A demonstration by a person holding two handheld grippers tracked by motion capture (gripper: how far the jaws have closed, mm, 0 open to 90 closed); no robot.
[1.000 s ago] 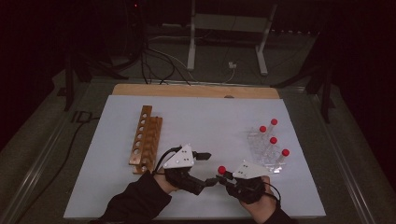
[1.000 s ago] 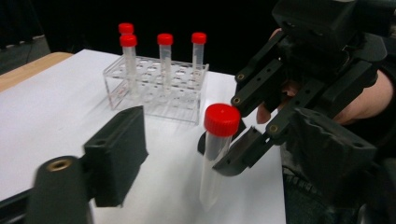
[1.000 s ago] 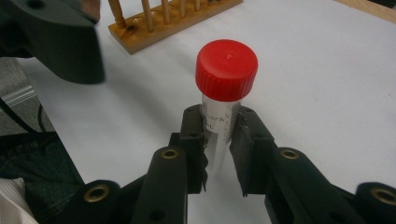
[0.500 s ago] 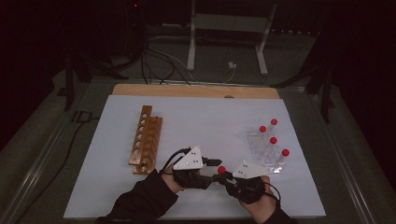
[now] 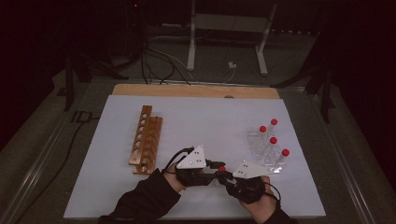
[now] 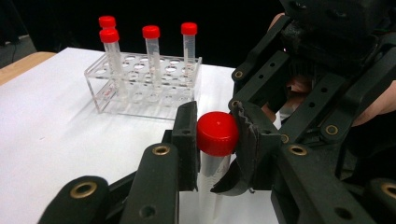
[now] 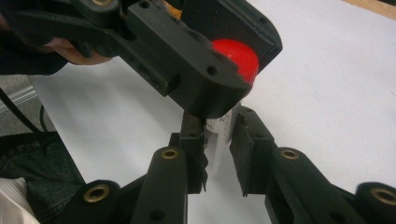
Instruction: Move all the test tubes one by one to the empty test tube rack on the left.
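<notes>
Step in hand: judged to be the unscrewing, or a handover, of the red-capped tube [image 6: 215, 140] held between the two hand-held grippers above the tabletop [image 5: 107, 186].

Left hand-held gripper [image 6: 216, 140]: pressed onto the red cap [image 7: 238, 58], one jaw on either side of it.

Right hand-held gripper [image 7: 217, 147]: closed around the clear body of the tube, below the cap; contact on one jaw is clear, on the other it cannot be told for certain.

Tube position: upright, directly ahead of both hand-held grippers, between their tips.

Clear rack [image 6: 140, 88]: beyond the left hand-held gripper's tips, four capped tubes standing in it.

Wooden rack [image 5: 145, 140]: to the far side of the left hand-held gripper, holes unfilled.

Advice: the body should be kept firmly pinched and vertical while the cap is turned; squeezing should be moderate so the plastic is not crushed.
</notes>
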